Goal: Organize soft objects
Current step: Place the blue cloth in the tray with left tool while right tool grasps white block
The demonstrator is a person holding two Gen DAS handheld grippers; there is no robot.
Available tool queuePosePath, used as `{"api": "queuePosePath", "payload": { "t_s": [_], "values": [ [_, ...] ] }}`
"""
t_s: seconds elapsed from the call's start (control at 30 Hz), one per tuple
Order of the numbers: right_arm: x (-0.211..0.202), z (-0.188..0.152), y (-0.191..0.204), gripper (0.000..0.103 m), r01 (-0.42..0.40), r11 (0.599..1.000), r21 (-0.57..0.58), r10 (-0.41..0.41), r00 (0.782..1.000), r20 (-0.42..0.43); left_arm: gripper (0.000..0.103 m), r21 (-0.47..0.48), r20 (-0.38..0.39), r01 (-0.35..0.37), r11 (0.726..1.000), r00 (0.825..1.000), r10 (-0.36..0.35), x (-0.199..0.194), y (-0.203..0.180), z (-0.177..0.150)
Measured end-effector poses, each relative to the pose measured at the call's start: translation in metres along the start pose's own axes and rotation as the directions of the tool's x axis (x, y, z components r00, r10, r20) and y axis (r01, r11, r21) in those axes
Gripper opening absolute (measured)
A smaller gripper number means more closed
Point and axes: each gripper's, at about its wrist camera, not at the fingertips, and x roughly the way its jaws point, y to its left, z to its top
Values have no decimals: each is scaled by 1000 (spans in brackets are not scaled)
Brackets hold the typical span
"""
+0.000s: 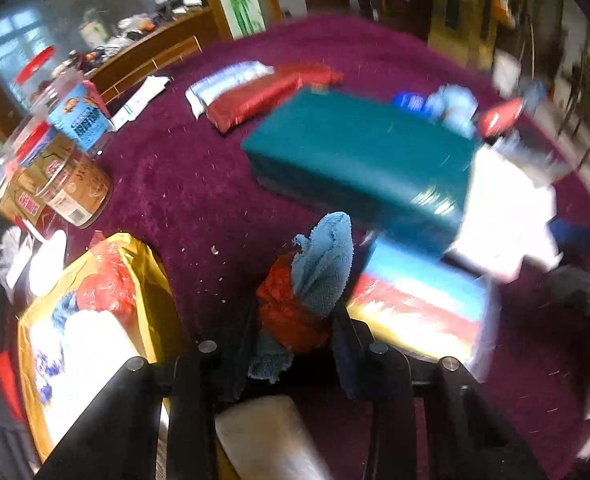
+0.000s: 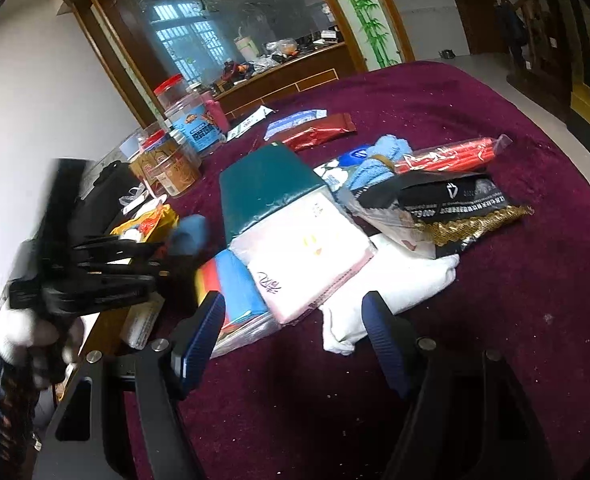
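Pinching a blue terry cloth (image 1: 327, 260) bundled with a crumpled red plastic bag (image 1: 291, 316), my left gripper (image 1: 295, 320) hangs over the purple-clothed table (image 1: 199, 184), near the edge closest to me. Its jaws are drawn in on that bundle; the cloth stands up between them and a corner trails below. The picture is smeared, so I can't say for certain whether the red bag is caught in the pinch or only clinging to the cloth.

Just to the left of that grip, at the table's near-left edge, lies an open yellow bag (image 1: 143, 264) with red plastic and white stuff already in it. That looks to me like the collecting place, so I judge a small share of the sorting is done.

My right gripper (image 2: 295, 332) has its jaws spread and empty, hovering above bare table near the near edge, pointed at a white cloth (image 2: 395, 280) lying flat just beyond the fingertips.

Plenty is left. A second blue towel (image 2: 379, 160) sits toward the middle of the table beside a red wrapped packet (image 2: 451, 156), half under a black-and-gold pouch (image 2: 463, 208). The teal box (image 2: 267, 180), the tissue pack (image 2: 307, 256) and the snack jars (image 2: 191, 128) by the far-left edge look like they are not soft goods and probably stay. I'd call this an early stage: one cloth in hand, at least two to go.
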Motion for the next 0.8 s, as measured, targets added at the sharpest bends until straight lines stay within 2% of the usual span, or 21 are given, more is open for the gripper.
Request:
{"api": "queuePosePath", "payload": {
  "t_s": [0.13,0.23,0.37,0.43,0.47,0.53,0.67,0.7,0.8],
  "values": [
    [2,0,-3,70,3,1000,16,-3,1000,-11,36,-51,100,80,995,992,-75,-48,-1,-16],
    [3,-1,-5,70,13,1000,23,-13,1000,-18,36,-91,172,155,984,975,-138,-89,4,-41],
    [1,0,-5,70,29,999,27,-29,1000,-7,36,-152,270,203,967,950,-157,-137,19,-89],
    [-5,-3,2,70,39,999,9,-39,999,2,36,-195,304,202,960,943,-137,-155,29,-118],
    [-8,-5,9,70,40,999,-9,-40,999,-2,36,-218,319,191,957,941,-115,-162,36,-134],
    [-15,-9,33,70,-10,999,-44,10,1000,-20,36,-250,332,182,951,939,-93,-169,47,-156],
    [-1,-18,110,70,-104,975,-198,78,988,-135,36,-333,329,190,924,941,-75,-166,70,-191],
    [5,-19,120,70,-110,971,-212,77,985,-156,36,-357,327,195,914,942,-74,-163,76,-198],
    [39,-19,153,70,-50,963,-264,-4,980,-199,36,-418,319,199,886,946,-62,-154,90,-214]
  ]
}}
